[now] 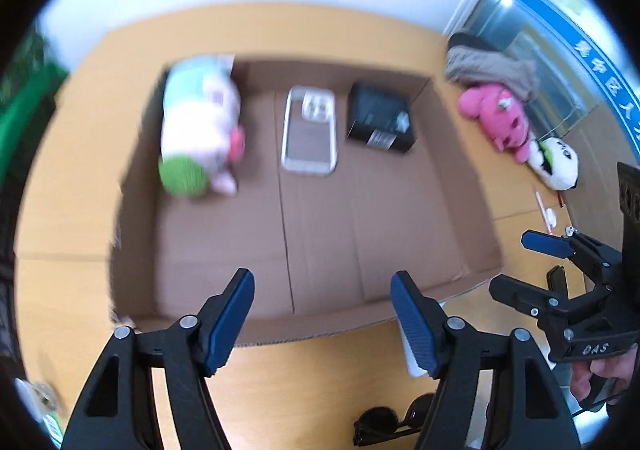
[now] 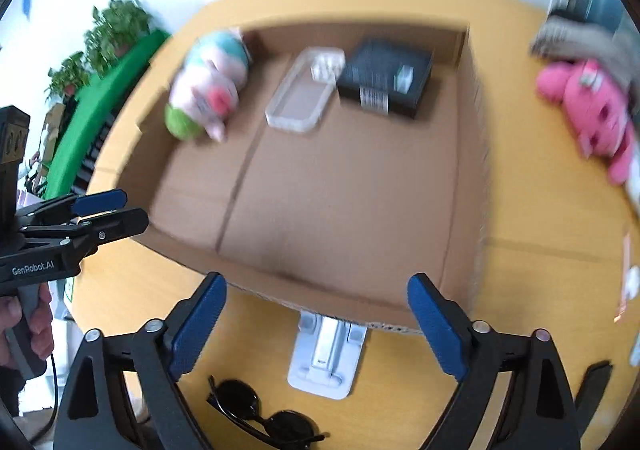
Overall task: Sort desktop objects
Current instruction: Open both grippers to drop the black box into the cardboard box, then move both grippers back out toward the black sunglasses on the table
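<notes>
Yellow tabletop [image 2: 532, 282] is carrying the cardboard box [image 2: 344, 185]. I'm hovering both the left gripper [image 1: 322, 312] and right gripper [image 2: 317, 324] empty, jaws apart, over the box's near edge, sunglasses [image 2: 264, 416] lying just outside it.

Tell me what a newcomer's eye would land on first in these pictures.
The big open cardboard box fills the middle of the yellow table, with a pastel plush toy, a clear phone case and a black box along its far wall. Right of the box lies a bright pink plush; near the open fingers, black sunglasses.
</notes>
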The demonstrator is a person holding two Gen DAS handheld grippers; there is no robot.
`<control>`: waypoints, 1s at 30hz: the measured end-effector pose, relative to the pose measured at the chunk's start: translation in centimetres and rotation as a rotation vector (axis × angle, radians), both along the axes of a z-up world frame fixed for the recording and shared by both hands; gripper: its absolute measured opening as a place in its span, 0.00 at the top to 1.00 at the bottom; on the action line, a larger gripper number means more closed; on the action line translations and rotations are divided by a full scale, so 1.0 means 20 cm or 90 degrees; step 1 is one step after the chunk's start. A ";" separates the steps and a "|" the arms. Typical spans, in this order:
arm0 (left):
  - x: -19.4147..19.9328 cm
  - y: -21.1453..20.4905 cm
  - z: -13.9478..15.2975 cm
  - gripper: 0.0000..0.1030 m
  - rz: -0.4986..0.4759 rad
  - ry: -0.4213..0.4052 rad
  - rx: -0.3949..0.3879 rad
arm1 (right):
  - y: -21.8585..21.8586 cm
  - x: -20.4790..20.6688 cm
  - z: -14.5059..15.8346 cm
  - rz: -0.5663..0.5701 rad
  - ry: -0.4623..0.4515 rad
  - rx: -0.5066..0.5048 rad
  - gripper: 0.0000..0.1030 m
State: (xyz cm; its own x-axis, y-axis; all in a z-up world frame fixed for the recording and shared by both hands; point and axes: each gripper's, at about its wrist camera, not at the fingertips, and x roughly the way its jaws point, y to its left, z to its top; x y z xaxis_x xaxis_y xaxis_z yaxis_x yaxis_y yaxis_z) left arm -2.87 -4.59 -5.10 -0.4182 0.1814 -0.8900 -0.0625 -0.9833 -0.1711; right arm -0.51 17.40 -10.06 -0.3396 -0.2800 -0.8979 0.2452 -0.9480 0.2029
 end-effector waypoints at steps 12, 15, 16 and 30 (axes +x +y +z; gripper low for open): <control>0.24 0.17 0.32 0.95 -0.010 0.096 0.025 | 0.01 0.30 0.35 -0.007 0.115 -0.048 0.96; 0.29 0.21 0.32 0.57 0.012 0.087 0.025 | 0.04 0.36 0.37 -0.019 0.109 -0.043 0.09; 0.30 0.22 0.33 0.39 0.017 0.088 0.029 | 0.05 0.39 0.39 -0.024 0.125 -0.043 0.00; 0.52 0.31 0.38 0.35 0.003 0.109 0.054 | 0.04 0.59 0.46 0.013 0.169 -0.043 0.01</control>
